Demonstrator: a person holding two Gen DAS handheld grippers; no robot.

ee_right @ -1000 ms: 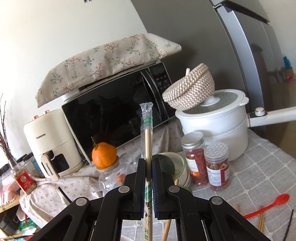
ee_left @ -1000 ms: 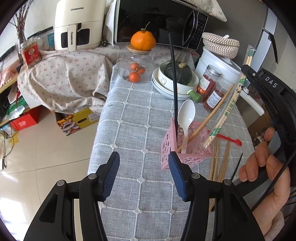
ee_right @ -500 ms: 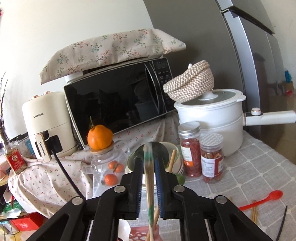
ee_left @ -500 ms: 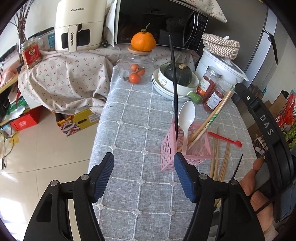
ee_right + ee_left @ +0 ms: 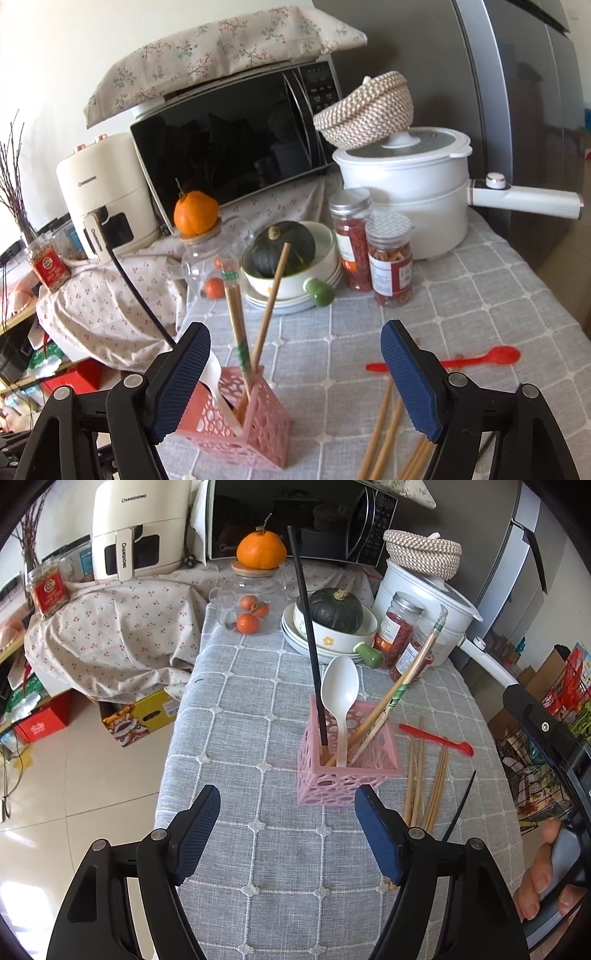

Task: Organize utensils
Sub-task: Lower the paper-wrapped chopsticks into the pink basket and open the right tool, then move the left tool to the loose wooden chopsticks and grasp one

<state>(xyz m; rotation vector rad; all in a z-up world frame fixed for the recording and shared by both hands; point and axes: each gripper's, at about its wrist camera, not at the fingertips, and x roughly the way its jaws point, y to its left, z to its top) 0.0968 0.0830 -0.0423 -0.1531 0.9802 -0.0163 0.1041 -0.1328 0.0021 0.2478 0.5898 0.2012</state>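
Observation:
A pink perforated utensil holder [image 5: 345,771] stands on the grey checked tablecloth [image 5: 258,701]. It holds a white spoon [image 5: 340,698], a black chopstick [image 5: 308,627], a bare wooden chopstick and a wrapped chopstick pair [image 5: 406,675]. The holder also shows in the right wrist view [image 5: 243,421], with the wrapped pair [image 5: 236,325] in it. Several loose wooden chopsticks [image 5: 424,782], a red spoon [image 5: 436,736] and a black chopstick [image 5: 460,805] lie to its right. My left gripper [image 5: 288,834] is open and empty, in front of the holder. My right gripper [image 5: 295,380] is open and empty, above the holder's right side.
At the back stand a bowl with a dark squash [image 5: 334,607], two spice jars [image 5: 397,627], a white pot [image 5: 424,590] under a woven basket, a glass jar with oranges [image 5: 255,605], a microwave [image 5: 236,133] and an air fryer [image 5: 136,528]. The table's left edge drops to the floor [image 5: 74,775].
My right gripper opened and let go of the wrapped chopstick pair, which now stands in the pink holder. The right gripper drew back. My left gripper opened wider.

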